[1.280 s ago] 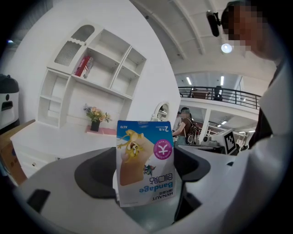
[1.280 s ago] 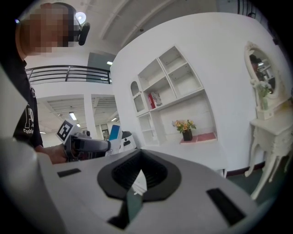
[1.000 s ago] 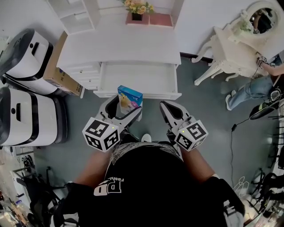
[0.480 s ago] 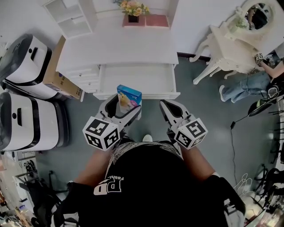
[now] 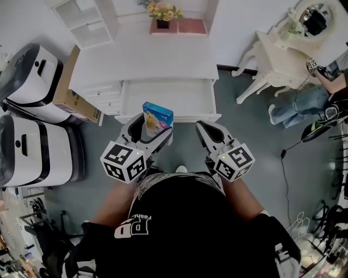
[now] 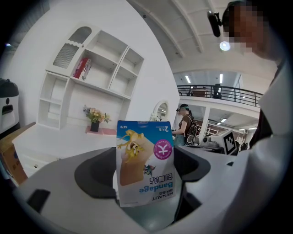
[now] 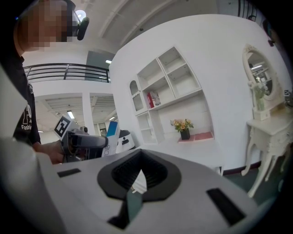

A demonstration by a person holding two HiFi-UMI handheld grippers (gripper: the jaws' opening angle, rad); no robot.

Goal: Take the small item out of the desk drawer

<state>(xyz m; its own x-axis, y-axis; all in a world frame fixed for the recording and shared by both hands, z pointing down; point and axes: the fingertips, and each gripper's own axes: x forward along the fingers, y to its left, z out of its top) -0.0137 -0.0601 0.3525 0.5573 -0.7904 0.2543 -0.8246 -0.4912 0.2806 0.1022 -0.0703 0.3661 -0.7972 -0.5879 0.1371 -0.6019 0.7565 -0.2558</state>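
Observation:
The small item is a blue bandage box with a cartoon print. It is upright between the jaws of my left gripper, held above the floor just in front of the open white desk drawer. In the left gripper view the box fills the middle, clamped at its lower part, its print upside down. My right gripper hovers beside it to the right, jaws shut on nothing. The right gripper view shows its pads meeting and the box off to the left.
The white desk top carries a flower pot at the back. Two white machines and a cardboard box stand left of the desk. A white vanity table and a seated person's legs are at the right.
The left gripper with the box has barely shifted, a touch up and left. The right gripper stays where it was.

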